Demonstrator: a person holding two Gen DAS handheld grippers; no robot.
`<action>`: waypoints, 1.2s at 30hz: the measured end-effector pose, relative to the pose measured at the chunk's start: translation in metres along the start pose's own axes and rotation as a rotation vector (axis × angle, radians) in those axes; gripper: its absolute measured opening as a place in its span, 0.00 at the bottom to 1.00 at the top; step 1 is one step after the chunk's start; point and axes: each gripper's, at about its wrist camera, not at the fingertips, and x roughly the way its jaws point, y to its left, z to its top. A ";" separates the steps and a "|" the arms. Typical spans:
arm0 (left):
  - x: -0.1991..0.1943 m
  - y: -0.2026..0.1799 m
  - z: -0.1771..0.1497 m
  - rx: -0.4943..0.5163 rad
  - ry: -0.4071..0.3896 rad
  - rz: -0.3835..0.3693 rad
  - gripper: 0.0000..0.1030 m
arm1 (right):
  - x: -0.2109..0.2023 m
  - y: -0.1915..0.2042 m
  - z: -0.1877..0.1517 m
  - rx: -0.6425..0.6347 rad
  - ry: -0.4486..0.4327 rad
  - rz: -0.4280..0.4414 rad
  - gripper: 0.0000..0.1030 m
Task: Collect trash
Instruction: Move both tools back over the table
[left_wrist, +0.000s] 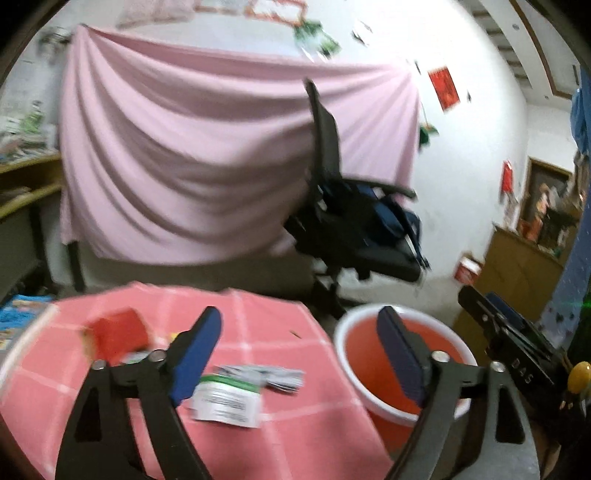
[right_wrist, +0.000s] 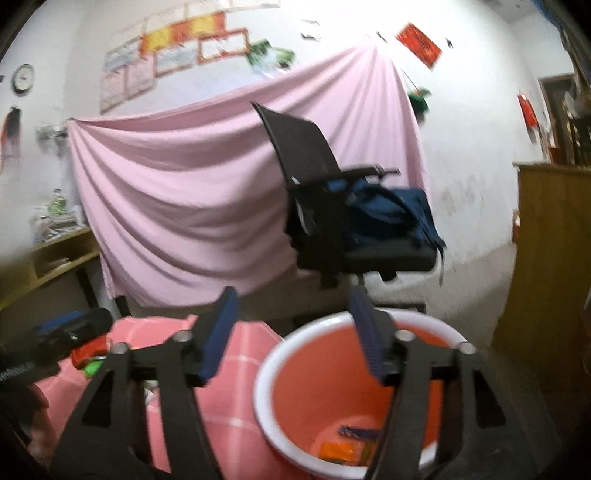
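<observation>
My left gripper (left_wrist: 295, 354) is open with nothing between its blue pads, above the right end of a table in a pink checked cloth (left_wrist: 288, 435). On the cloth lie a white and green wrapper (left_wrist: 227, 400), a silvery wrapper (left_wrist: 280, 376) and a red box (left_wrist: 118, 334). An orange bucket with a white rim (left_wrist: 369, 354) stands just right of the table. My right gripper (right_wrist: 295, 336) hangs open and empty over the bucket (right_wrist: 306, 398); several wrappers (right_wrist: 347, 443) lie at its bottom. The other gripper (right_wrist: 55, 339) shows at the left of the right wrist view.
A black office chair (left_wrist: 347, 221) with a dark blue bag stands behind the bucket. A pink sheet (left_wrist: 192, 155) hangs on the back wall. A wooden cabinet (right_wrist: 550, 258) is at the right and a wooden shelf (left_wrist: 26, 188) at the left.
</observation>
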 end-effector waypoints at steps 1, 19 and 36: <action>-0.008 0.005 -0.001 -0.004 -0.024 0.015 0.91 | -0.002 0.005 0.001 -0.004 -0.020 0.011 0.92; -0.086 0.083 -0.034 0.045 -0.265 0.231 0.99 | -0.041 0.093 -0.003 -0.143 -0.310 0.226 1.00; -0.047 0.149 -0.046 -0.035 -0.143 0.293 0.99 | 0.003 0.129 -0.031 -0.286 -0.141 0.228 1.00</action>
